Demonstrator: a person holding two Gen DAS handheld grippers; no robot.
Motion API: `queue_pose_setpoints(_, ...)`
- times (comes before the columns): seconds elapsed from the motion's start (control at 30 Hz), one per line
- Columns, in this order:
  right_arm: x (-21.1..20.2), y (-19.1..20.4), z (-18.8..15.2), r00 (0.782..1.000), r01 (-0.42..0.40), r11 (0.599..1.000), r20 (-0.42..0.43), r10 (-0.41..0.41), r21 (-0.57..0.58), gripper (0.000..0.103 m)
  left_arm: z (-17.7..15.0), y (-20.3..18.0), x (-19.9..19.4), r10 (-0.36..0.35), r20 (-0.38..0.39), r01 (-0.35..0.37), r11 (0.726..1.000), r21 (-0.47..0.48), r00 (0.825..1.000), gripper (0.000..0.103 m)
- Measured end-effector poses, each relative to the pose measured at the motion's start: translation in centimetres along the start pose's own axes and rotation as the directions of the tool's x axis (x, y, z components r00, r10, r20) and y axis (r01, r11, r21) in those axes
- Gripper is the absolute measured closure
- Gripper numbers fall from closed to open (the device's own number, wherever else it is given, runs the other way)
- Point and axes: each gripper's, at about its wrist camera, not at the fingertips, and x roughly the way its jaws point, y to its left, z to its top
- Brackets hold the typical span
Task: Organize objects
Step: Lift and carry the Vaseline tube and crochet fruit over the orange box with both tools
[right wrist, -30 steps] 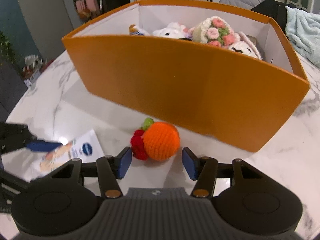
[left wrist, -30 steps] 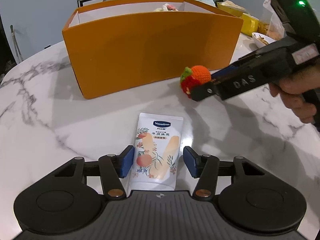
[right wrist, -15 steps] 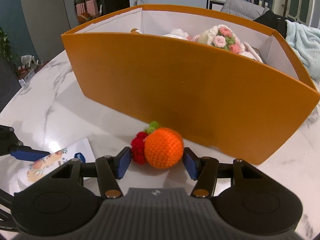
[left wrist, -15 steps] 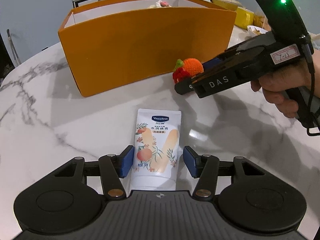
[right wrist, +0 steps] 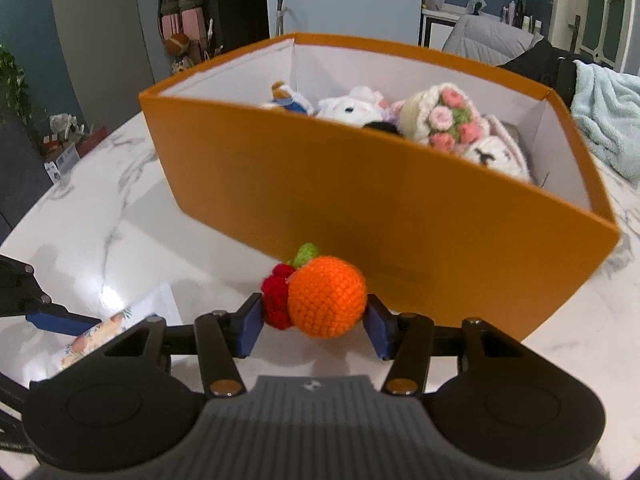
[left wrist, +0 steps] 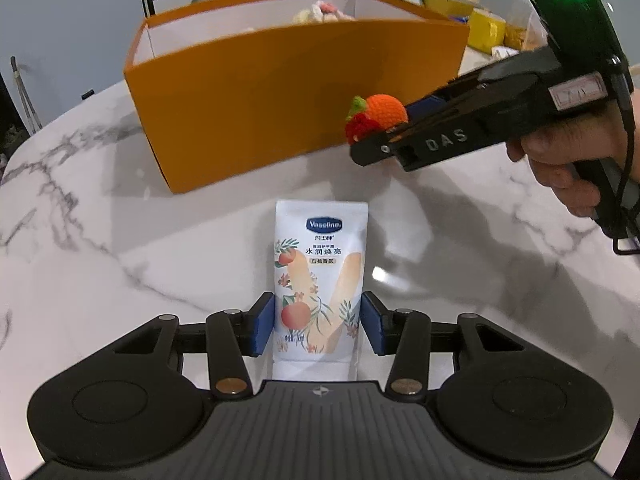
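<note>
A white Vaseline tube [left wrist: 320, 280] lies on the marble table between the blue pads of my left gripper [left wrist: 318, 328], which is shut on its lower end. My right gripper [right wrist: 314, 320] is shut on a crocheted orange with red berries [right wrist: 326, 298] and holds it above the table, in front of the orange box [right wrist: 360, 200]. The right gripper with the orange toy [left wrist: 380, 114] also shows in the left wrist view, in front of the box [left wrist: 280, 96]. The tube [right wrist: 100, 332] shows at the lower left of the right wrist view.
The orange box holds several crocheted plush toys [right wrist: 440, 120]. Yellow packets [left wrist: 480, 24] lie behind the box at the right. A light blue towel [right wrist: 608, 120] lies at the far right. The round marble table [left wrist: 100, 240] spreads around the box.
My right gripper has closed on the crocheted orange and lifted it off the table. My left gripper has closed its pads onto the tube.
</note>
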Motion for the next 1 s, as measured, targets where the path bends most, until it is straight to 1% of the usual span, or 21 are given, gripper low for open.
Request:
queue_pose_setpoints(0.17,-1.8,0.3,0.0,0.999,0.007,1.0,0.048,-0.005,-0.027,0.048,0.5,0.3,-1.1,0.0,0.034,0.001,1.0,-0.02,0.999,0.049)
queue_pose_setpoints(0.3,-2.9,0.0,0.4,0.997,0.006,1.0,0.079,-0.004,-0.026,0.048,0.8,0.5,-1.6,0.018,0.065,-0.016,1.0,-0.021,0.998,0.05)
queue_pose_setpoints(0.4,-3.6,0.1,0.6,0.995,0.013,0.999,0.104,-0.008,-0.04,0.048,1.0,0.6,-2.2,0.05,0.106,-0.048,0.999,-0.026,0.993,0.05)
queue_pose_setpoints(0.53,-4.7,0.2,1.0,0.991,0.006,0.999,0.137,0.001,-0.05,0.048,1.4,1.0,-3.0,0.071,0.154,-0.065,0.997,-0.045,0.986,0.05)
queue_pose_setpoints(0.73,-6.0,0.6,1.8,0.985,-0.016,0.999,0.17,0.024,-0.05,0.048,2.2,1.3,-4.3,0.073,0.199,-0.064,0.997,-0.053,0.977,0.05)
queue_pose_setpoints(0.87,-7.2,0.7,2.6,0.979,-0.018,0.998,0.203,0.03,-0.061,0.048,3.2,1.2,-5.5,0.081,0.25,-0.073,0.996,-0.043,0.965,0.05)
queue_pose_setpoints(1.0,-8.4,0.8,3.6,0.968,0.02,0.996,0.251,0.003,-0.09,0.048,5.2,1.3,-6.6,0.09,0.309,-0.076,0.995,-0.057,0.947,0.05)
